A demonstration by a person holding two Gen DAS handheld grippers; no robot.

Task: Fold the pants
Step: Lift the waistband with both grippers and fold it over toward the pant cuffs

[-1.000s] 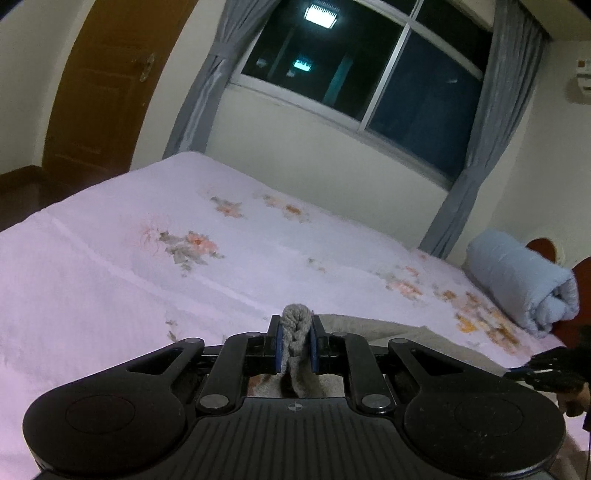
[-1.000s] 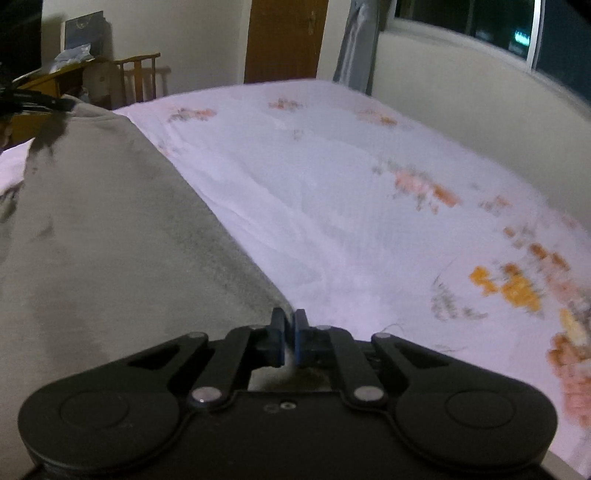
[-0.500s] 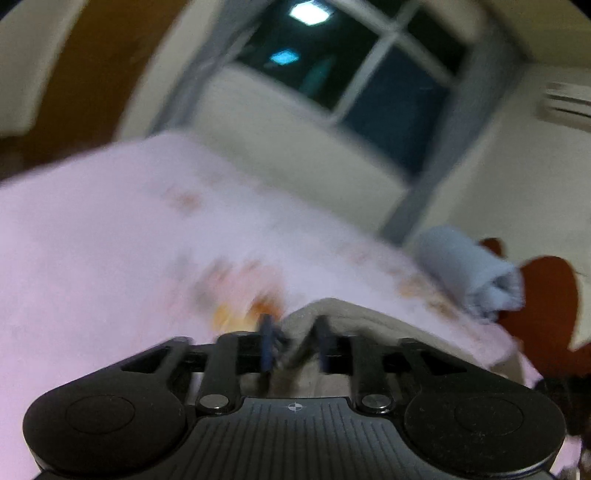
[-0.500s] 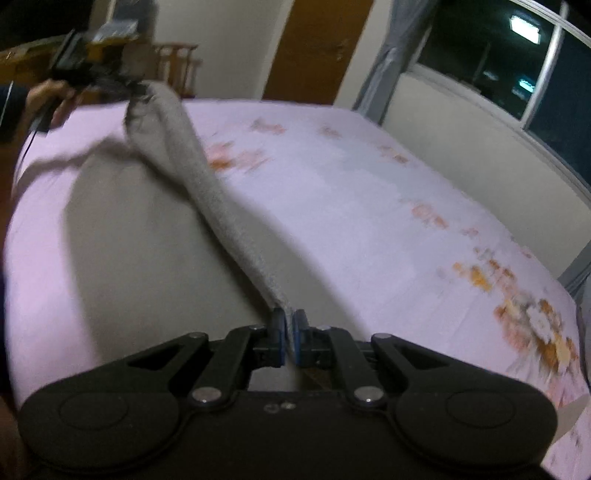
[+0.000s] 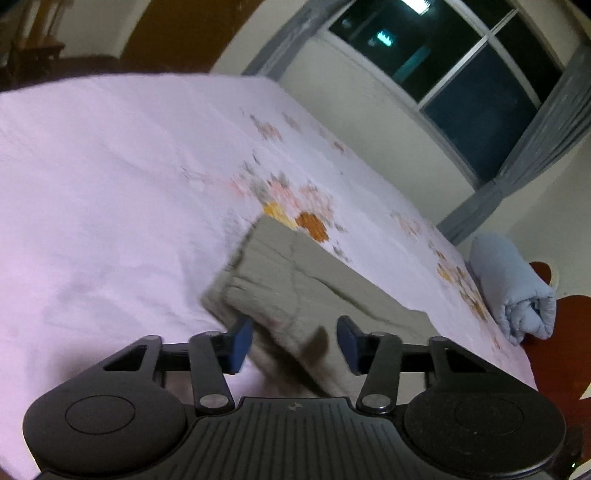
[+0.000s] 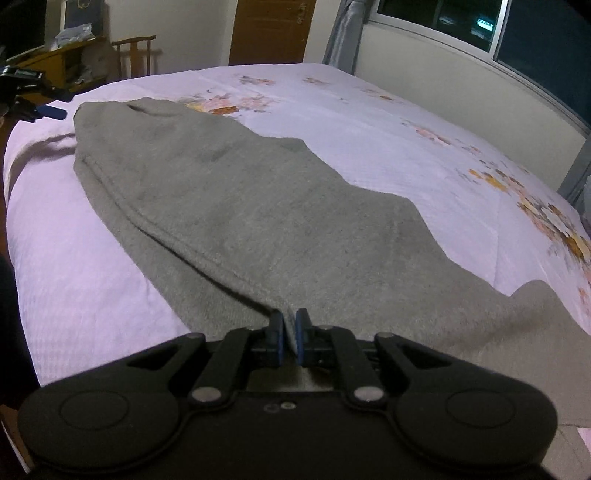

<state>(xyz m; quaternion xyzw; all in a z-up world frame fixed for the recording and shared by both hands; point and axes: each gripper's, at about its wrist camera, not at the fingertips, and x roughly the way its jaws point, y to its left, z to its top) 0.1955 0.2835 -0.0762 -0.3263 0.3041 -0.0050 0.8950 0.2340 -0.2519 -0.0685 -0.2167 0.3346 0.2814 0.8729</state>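
Observation:
Grey knit pants (image 6: 236, 192) lie stretched out flat on the bed's white floral sheet (image 6: 388, 122). My right gripper (image 6: 290, 338) is shut on the near end of the pants. In the left wrist view my left gripper (image 5: 293, 343) is open, its blue pads apart, just above the other end of the pants (image 5: 295, 273), which rests on the sheet (image 5: 110, 192). The left gripper also shows in the right wrist view (image 6: 44, 110), at the far left beside the pants' end.
A rolled light-blue blanket (image 5: 513, 288) lies by the red headboard (image 5: 561, 332). A window with grey curtains (image 5: 461, 70) lines the far wall. A brown door (image 6: 271, 31), a wooden chair (image 6: 135, 55) and a desk (image 6: 48, 62) stand beyond the bed's end.
My left gripper has opened and let go of the pants' end, which now lies on the sheet. The lifted pants have dropped flat. My right gripper stays shut on them.

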